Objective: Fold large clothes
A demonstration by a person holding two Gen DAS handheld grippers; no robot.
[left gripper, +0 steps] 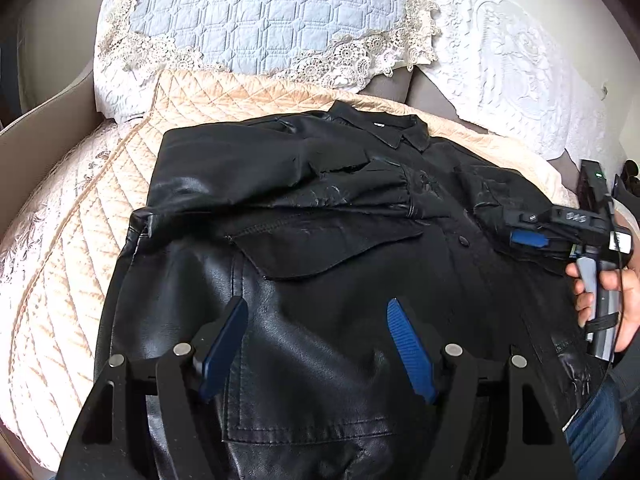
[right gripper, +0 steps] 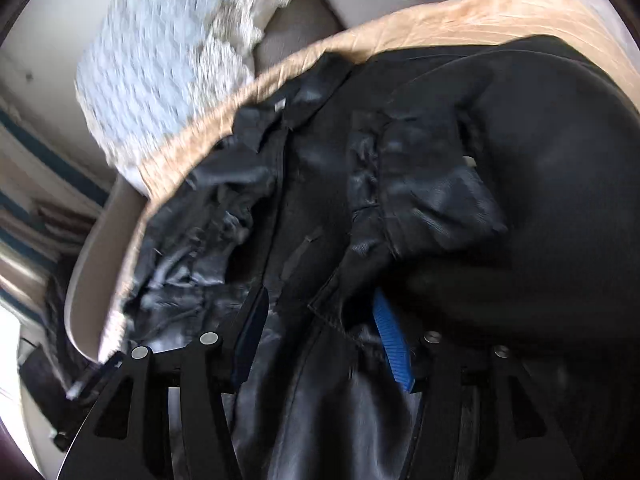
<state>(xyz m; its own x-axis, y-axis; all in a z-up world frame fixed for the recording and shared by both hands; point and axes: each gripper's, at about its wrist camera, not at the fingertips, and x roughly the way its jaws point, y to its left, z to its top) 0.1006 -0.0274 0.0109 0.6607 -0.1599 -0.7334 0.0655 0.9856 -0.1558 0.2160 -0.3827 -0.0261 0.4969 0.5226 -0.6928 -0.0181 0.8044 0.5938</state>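
Observation:
A black leather jacket (left gripper: 328,240) lies front up on a peach quilted cover (left gripper: 72,248), its collar (left gripper: 400,130) at the far side. One sleeve (left gripper: 280,184) is folded across the chest. My left gripper (left gripper: 316,302) hovers open over the lower front, with nothing between its blue pads. My right gripper (left gripper: 520,226) is at the jacket's right edge, held by a person's hand (left gripper: 612,304). In the blurred right wrist view the right gripper (right gripper: 320,300) stands open, low over crumpled leather (right gripper: 420,192). A flap edge overlaps the tip of one blue pad (right gripper: 394,344).
A pale blue quilted pillow with a lace border (left gripper: 256,20) and a white lace cover (left gripper: 512,72) lie behind the jacket. A grey-brown sofa arm (left gripper: 40,128) rises on the left. Blue trouser fabric (left gripper: 596,428) shows at the lower right.

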